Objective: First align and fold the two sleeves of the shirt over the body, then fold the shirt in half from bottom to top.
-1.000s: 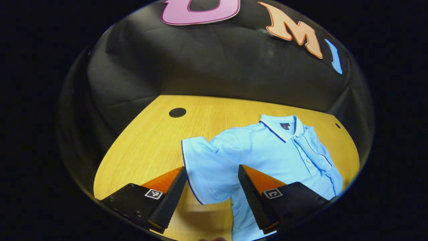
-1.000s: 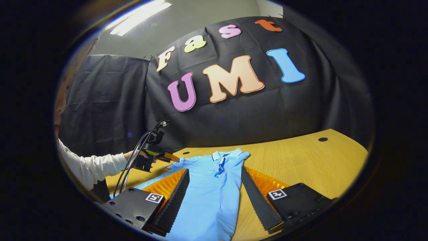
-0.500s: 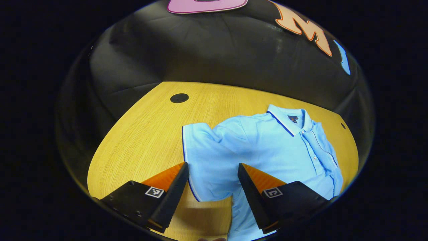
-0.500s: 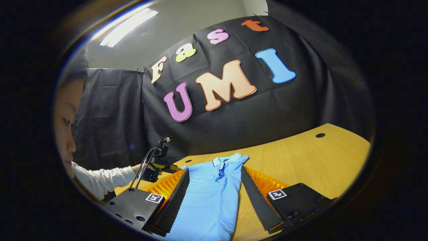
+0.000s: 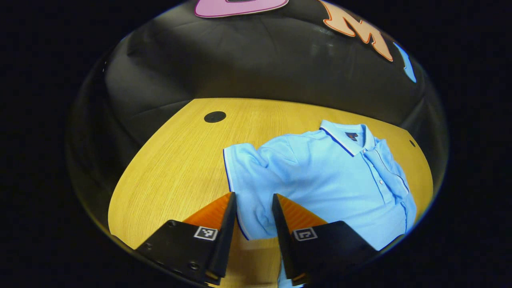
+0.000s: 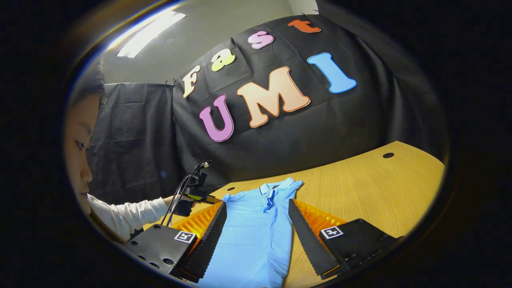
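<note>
The light blue shirt (image 5: pixel 332 176) is spread on the counter (image 5: pixel 180 160), its sleeve (image 5: pixel 250 188) bracketed by the narrowed left hand-held gripper (image 5: pixel 254 204), while the right hand-held gripper (image 6: pixel 257 214) is held wide open over the body.

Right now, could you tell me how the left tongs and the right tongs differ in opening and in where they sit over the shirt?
The left tongs are narrowed around the sleeve, though I cannot tell whether they pinch it; the right tongs are spread wide. The left tongs sit at the sleeve's cuff end; the right tongs straddle the shirt body, below the collar. Both point along the wooden table.
</note>
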Tool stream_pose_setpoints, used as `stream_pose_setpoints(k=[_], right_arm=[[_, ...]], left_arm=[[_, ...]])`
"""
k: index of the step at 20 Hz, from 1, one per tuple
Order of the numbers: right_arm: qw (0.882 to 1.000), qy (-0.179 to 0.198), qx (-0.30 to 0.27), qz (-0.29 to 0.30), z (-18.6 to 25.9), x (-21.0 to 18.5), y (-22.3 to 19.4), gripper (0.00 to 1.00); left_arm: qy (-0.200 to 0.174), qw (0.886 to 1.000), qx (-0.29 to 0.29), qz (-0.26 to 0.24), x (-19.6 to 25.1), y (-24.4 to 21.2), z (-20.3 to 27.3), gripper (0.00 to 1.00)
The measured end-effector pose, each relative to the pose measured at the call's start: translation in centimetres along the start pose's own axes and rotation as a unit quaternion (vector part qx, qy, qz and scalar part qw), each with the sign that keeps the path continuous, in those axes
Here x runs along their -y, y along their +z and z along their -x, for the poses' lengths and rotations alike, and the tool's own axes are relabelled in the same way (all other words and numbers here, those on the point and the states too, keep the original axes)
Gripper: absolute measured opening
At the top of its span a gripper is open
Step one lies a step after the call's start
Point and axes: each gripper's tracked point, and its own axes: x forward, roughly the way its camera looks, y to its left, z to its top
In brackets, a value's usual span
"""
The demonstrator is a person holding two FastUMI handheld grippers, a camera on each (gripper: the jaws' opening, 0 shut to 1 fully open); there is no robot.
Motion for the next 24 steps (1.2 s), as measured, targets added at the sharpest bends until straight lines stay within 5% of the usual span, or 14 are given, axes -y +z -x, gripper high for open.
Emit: stream_pose_setpoints(k=[3,5,11,19,24], right_arm=[[1.0,-0.003,-0.001,0.003,0.1,0.3,0.1,0.97],[1.0,-0.003,-0.002,0.002,0.0,0.3,0.1,0.97],[1.0,-0.008,-0.004,-0.002,0.2,1.0,0.2,0.97],[1.0,-0.005,-0.007,-0.011,0.3,0.8,-0.2,0.97],[1.0,-0.011,-0.019,-0.002,0.0,1.0,-1.0,0.97]], left_arm=[[-0.011,1.0,0.001,0.007,0.8,0.2,0.3,0.13],[-0.017,1.0,0.004,0.007,0.9,0.4,0.3,0.03],[-0.061,0.998,0.022,0.01,4.5,2.2,1.2,0.0],[-0.168,0.985,0.035,-0.024,16.3,4.7,2.5,0.0],[-0.185,0.976,0.021,-0.111,20.8,1.7,2.2,0.0]])
